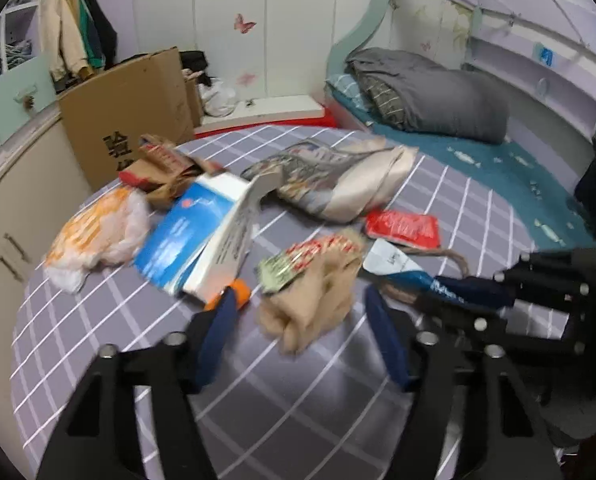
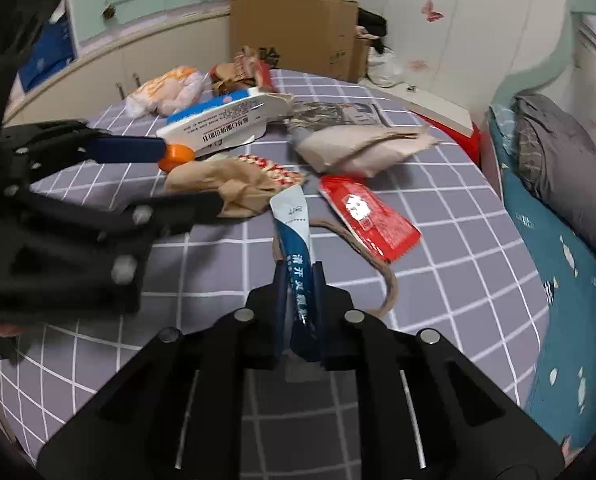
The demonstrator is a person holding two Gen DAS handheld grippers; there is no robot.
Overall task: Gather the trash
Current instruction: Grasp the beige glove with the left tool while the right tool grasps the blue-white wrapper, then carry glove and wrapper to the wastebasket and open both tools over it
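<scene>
Currently the right hand-held gripper (image 2: 298, 300) pinches a long blue-and-white foil sachet (image 2: 296, 240) between its blue pads, the sachet's printed end sticking out forward over the grey bed sheet with white grid lines (image 2: 437, 240). The left hand-held gripper (image 1: 298, 312) stands spread, one blue pad on each side of a crumpled tan paper wrapper with red-and-white print (image 1: 313, 284); its pads do not press on the wrapper. Its orange-tipped finger (image 1: 240, 290) lies just beside a blue-and-white cardboard carton (image 1: 202, 240). Near the sachet lie a flat red foil packet (image 2: 369, 216) and a brown cord (image 2: 381, 280). Farther back on the sheet lie a clear plastic bag with orange print (image 1: 94, 232), a crushed brown paper bag (image 1: 166, 168) and a large beige paper sack (image 1: 337, 176). A brown cardboard box (image 1: 130, 108) stands beyond the bed.
</scene>
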